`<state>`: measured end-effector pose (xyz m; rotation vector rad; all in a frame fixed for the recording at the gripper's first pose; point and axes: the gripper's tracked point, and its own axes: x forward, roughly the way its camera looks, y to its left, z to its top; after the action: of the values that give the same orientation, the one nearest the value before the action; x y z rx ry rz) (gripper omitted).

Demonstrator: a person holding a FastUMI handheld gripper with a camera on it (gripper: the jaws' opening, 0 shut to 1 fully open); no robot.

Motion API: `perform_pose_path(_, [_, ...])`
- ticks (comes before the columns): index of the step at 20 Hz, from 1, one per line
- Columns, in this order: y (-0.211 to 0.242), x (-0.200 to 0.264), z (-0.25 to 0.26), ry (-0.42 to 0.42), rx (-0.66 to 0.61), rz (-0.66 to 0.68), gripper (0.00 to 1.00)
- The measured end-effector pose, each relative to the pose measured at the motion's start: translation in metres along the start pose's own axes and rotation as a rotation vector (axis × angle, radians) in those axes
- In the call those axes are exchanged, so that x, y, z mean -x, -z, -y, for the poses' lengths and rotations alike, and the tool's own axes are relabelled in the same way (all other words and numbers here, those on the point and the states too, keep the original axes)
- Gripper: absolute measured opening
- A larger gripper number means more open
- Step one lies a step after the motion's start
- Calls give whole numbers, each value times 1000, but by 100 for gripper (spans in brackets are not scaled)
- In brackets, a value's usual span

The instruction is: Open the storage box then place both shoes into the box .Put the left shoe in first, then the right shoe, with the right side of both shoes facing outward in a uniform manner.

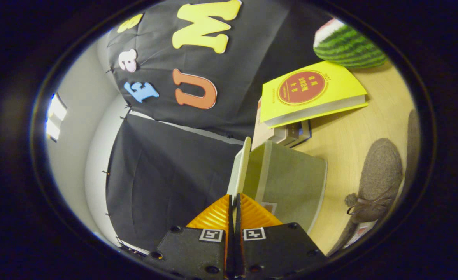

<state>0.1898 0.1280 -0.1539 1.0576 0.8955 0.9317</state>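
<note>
We see the storage box (291, 182) on the wooden table (353, 132), its lid (241, 167) raised on edge and pinched between our gripper (234, 202) fingers, nearly closed. A grey shoe (376, 179) lies beside the box; beyond it sit stacked books (310, 93) and a watermelon toy (347, 44).

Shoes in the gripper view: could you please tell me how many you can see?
2. One grey shoe lies on the wooden table beyond the storage box; a second shoe is partly visible just behind it. The gripper is shut on the box's lid.
</note>
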Motion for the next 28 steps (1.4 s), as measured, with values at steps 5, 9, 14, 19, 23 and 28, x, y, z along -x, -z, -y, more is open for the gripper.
perform_pose_path(5, [4,-14,-50,0,84,-12,6])
perform_pose_path(9, [18,-41,-86,17,160,-33,6])
perform_pose_path(14, [32,-84,-126,32,196,-39,6])
perform_pose_path(19, [49,-136,-168,9,252,-44,7])
perform_pose_path(23, [76,-185,-192,9,253,-83,20])
perform_pose_path(28, [110,-187,-222,19,407,-102,85])
